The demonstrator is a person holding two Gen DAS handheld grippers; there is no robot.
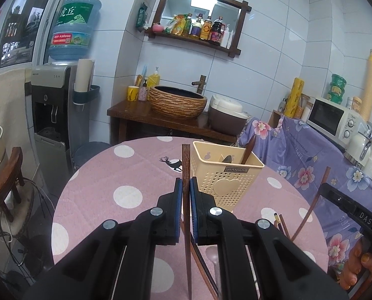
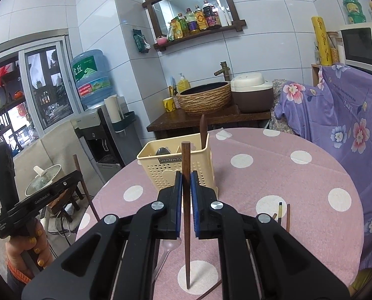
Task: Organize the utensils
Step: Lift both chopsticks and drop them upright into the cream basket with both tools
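Pink polka-dot tablecloth (image 2: 298,175), white-tiled wall (image 1: 260,50)

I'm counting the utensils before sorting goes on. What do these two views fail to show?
- Basket contents: walls hide all but a spoon handle and a dark piece, both views.
- Loose chopsticks on the table: gripper bodies cover them, count unclear.
- Clear spoon: mostly behind the right gripper.

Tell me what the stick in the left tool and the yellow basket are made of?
The chopstick in the left tool looks like dark wood: brown, matte, faint grain. The basket looks like cream plastic: smooth, moulded, with rows of small holes and a heart shape.
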